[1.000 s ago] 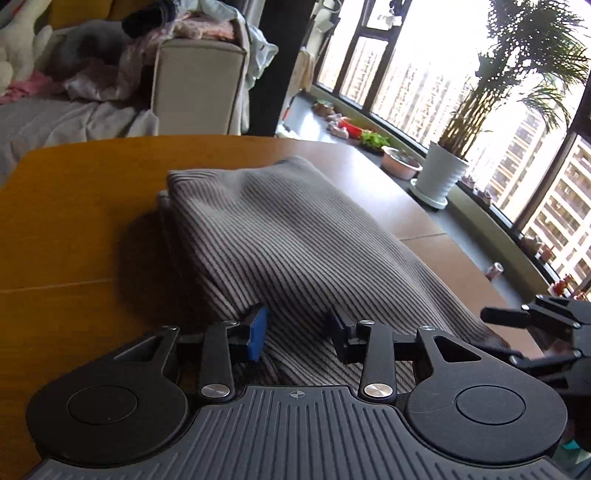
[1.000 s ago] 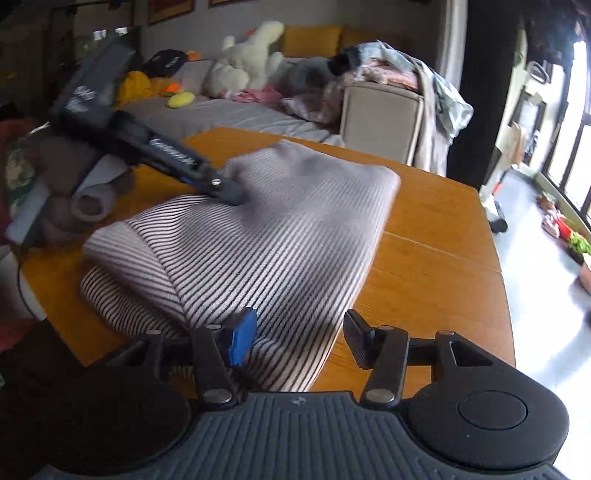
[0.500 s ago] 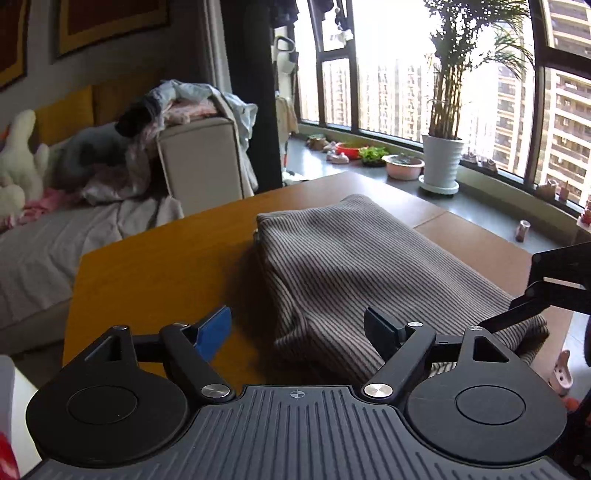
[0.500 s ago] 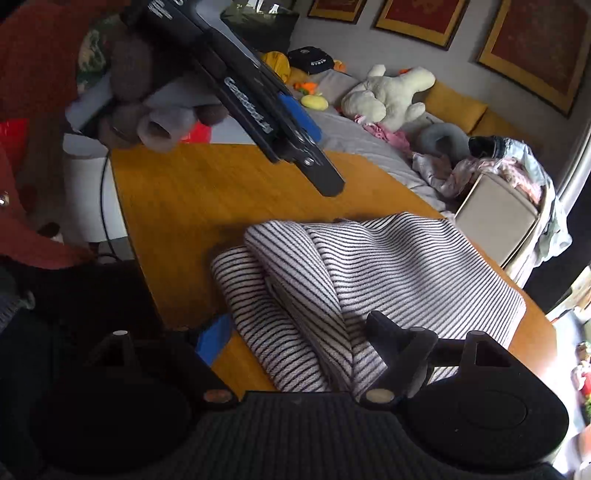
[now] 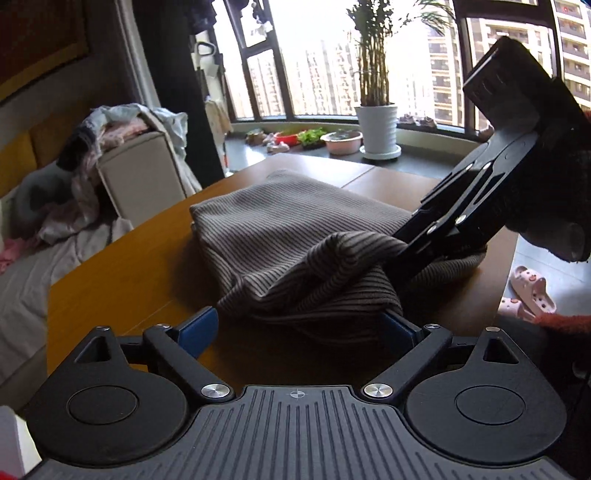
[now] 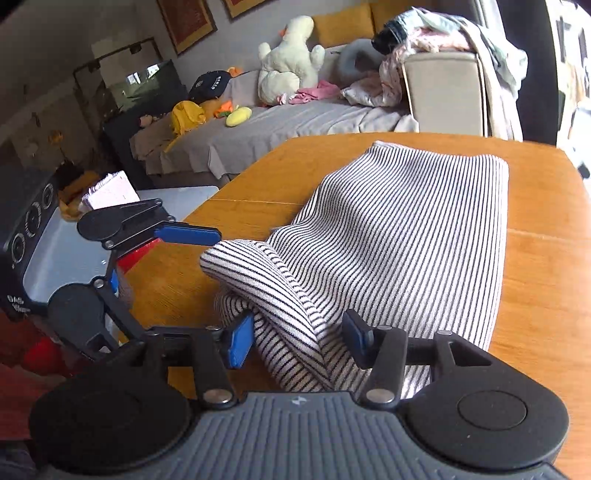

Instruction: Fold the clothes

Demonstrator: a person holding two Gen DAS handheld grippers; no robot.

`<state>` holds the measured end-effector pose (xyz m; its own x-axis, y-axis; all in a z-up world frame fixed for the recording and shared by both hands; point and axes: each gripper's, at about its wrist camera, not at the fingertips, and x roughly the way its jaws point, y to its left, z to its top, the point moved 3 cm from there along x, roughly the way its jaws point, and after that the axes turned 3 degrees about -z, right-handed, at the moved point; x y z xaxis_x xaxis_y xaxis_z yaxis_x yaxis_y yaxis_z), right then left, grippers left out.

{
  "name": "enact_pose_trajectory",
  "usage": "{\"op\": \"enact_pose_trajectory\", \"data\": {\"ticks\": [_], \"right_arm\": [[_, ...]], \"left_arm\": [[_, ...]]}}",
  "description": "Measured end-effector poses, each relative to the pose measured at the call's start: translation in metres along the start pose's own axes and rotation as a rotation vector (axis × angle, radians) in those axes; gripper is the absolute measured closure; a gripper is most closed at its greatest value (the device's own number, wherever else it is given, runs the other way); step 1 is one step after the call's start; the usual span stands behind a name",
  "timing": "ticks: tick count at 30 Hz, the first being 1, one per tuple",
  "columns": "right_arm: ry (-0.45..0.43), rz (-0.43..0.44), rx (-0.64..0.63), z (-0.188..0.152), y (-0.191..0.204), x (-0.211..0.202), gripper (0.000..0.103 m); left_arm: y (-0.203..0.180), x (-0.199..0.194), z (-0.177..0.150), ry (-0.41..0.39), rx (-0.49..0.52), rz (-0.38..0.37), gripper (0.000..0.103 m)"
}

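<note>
Striped knit garment (image 6: 406,236) lies folded on the wooden worktop (image 6: 535,280); the right gripper (image 6: 299,339), jaws closing around its rolled near edge, should bite deep, while the left gripper (image 5: 299,328), jaws opening wide, stays clear.

Room's being flooded with daylight through big curved windows (image 5: 325,74); a grey sofa (image 6: 280,125) is being buried under plush toys, framed pictures (image 6: 186,22) hung above.
</note>
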<state>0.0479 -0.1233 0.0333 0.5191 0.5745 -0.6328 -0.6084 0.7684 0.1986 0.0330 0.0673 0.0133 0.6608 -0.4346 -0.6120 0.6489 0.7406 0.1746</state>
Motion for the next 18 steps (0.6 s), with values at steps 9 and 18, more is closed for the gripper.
{"op": "enact_pose_trajectory", "data": {"ticks": [9,18], "right_arm": [[-0.071,-0.255,-0.471,-0.042,0.037,-0.015,0.025],[-0.072,-0.239,-0.408,-0.027,0.037,0.011,0.046]], "left_arm": [[0.001,0.024,0.004,0.046,-0.064,0.017,0.005],[0.001,0.024,0.005,0.053,-0.066,0.008,0.005]]}}
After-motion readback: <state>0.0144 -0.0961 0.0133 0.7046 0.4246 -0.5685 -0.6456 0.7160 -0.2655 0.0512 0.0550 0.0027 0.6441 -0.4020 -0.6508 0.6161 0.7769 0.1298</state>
